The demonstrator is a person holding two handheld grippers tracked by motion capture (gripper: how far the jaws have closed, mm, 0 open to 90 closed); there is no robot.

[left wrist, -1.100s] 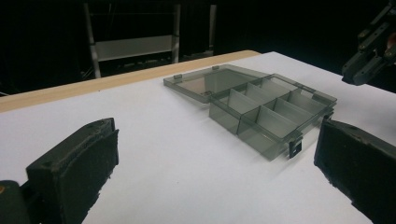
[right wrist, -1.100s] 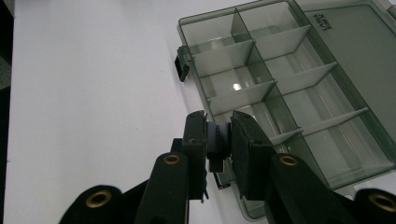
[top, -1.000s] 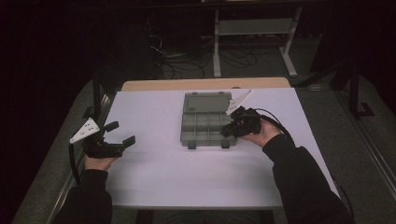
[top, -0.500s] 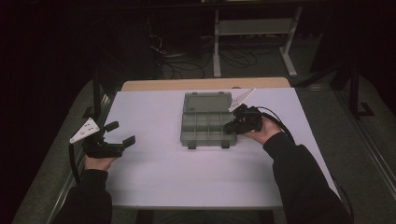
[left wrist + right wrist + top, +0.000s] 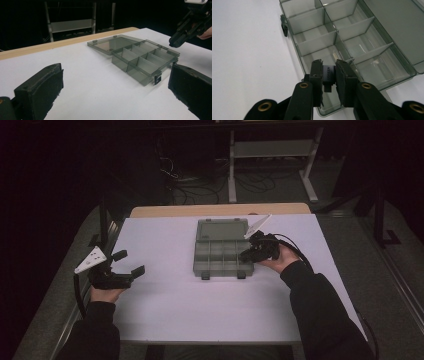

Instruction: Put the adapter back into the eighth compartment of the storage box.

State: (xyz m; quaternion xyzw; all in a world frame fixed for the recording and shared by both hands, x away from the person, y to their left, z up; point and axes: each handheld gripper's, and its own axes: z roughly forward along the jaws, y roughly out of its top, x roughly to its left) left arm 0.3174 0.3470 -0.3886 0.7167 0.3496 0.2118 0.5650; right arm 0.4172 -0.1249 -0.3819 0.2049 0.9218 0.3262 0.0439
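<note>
A clear grey compartment box lies open on the white table, its lid folded flat behind it. The same box appears in the left gripper view and, as the box, under the jaws in the right gripper view. My right gripper hovers over the box's right edge, shut on a small grey adapter with printed lettering, held just above a near compartment. My left gripper rests at the table's left side, open and empty, pointing toward the box.
A wooden strip edges the table's far side. Beyond it stand a metal frame and floor cables in the dark. White table surface surrounds the box on all sides.
The right gripper has shifted slightly over the box's right edge with the adapter. The left gripper has stayed put.
</note>
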